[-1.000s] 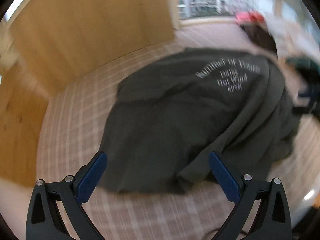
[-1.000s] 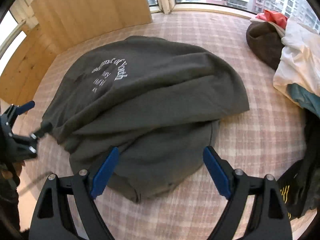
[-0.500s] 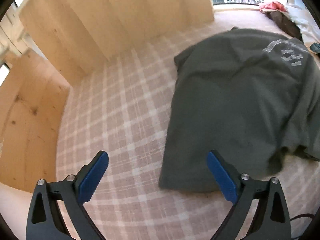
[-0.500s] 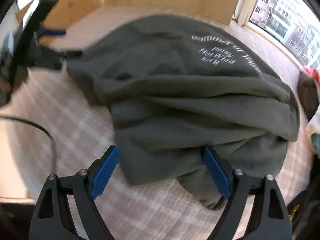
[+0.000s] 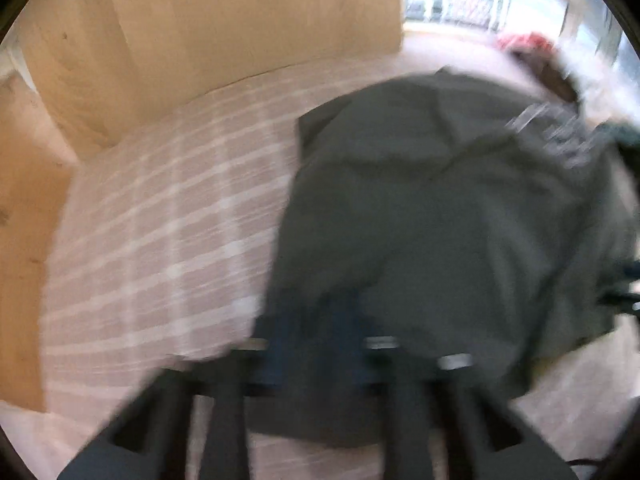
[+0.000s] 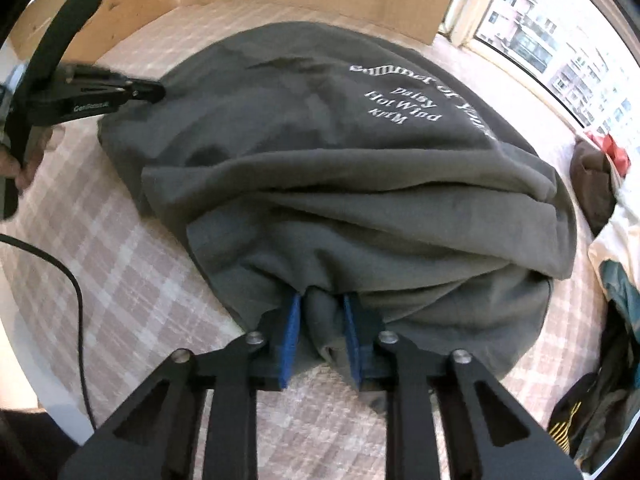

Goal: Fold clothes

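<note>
A dark grey sweatshirt [image 6: 360,168] with white lettering lies bunched on the pink plaid bed cover [image 6: 100,248]. My right gripper [image 6: 320,328] is shut on a fold of its near edge, the blue pads pinching the cloth. My left gripper [image 6: 154,92] shows at the upper left of the right wrist view, shut on the sweatshirt's far left edge. The left wrist view is blurred by motion; there the sweatshirt [image 5: 460,220] fills the right half and the left gripper [image 5: 320,340] has its dark fingers close together over the cloth edge.
Wooden panels [image 5: 220,32] wall in the bed at the back and left. A pile of other clothes [image 6: 600,184] lies at the right edge, with more dark garments [image 6: 600,400] lower right. A black cable [image 6: 76,300] runs over the left edge. Windows [image 6: 552,32] stand behind.
Both grippers were open half a second ago and have closed on the sweatshirt's edges. The right moved in onto the near fold; the left moved right onto the far left edge.
</note>
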{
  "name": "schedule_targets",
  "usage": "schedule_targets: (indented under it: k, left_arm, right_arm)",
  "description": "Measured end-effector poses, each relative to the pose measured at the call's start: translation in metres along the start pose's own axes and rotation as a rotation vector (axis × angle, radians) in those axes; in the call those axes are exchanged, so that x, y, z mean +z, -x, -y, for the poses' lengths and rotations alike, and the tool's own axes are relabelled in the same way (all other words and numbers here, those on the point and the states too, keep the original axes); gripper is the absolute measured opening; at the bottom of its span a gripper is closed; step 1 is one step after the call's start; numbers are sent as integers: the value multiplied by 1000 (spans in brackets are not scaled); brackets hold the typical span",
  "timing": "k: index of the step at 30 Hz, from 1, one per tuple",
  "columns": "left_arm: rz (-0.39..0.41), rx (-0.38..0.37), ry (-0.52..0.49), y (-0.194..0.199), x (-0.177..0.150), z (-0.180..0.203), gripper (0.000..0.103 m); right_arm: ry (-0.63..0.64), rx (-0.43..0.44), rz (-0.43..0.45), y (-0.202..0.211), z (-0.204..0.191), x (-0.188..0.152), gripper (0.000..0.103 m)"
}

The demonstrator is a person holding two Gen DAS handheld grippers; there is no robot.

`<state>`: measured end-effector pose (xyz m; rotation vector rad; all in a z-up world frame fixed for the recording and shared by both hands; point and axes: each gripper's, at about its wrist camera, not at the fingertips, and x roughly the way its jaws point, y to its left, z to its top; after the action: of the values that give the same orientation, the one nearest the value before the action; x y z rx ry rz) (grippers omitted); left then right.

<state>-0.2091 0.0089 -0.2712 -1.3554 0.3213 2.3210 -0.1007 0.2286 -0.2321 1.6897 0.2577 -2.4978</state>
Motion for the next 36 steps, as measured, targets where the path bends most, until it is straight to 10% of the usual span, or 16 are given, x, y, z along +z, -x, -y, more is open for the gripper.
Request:
schedule_targets:
  k: [7, 19, 25, 29, 36]
  left_arm:
    - [71, -40, 62, 43, 2, -11, 0]
    - [197, 75, -39, 162, 18, 35, 0]
    - [94, 0, -28, 131, -8, 69, 4]
    - [-2, -36, -7, 93, -30, 93, 36]
    - [-99, -13, 62, 24, -29, 102, 38]
  right_arm:
    - [-163, 54, 134, 71, 52, -1, 14]
    - [-287, -156, 358, 182, 139, -4, 4]
    - [-318, -131, 248, 163, 177, -28, 7]
    - [-312, -65, 147, 115, 167, -39, 37]
    - [-302, 83, 69, 66, 130, -55, 45]
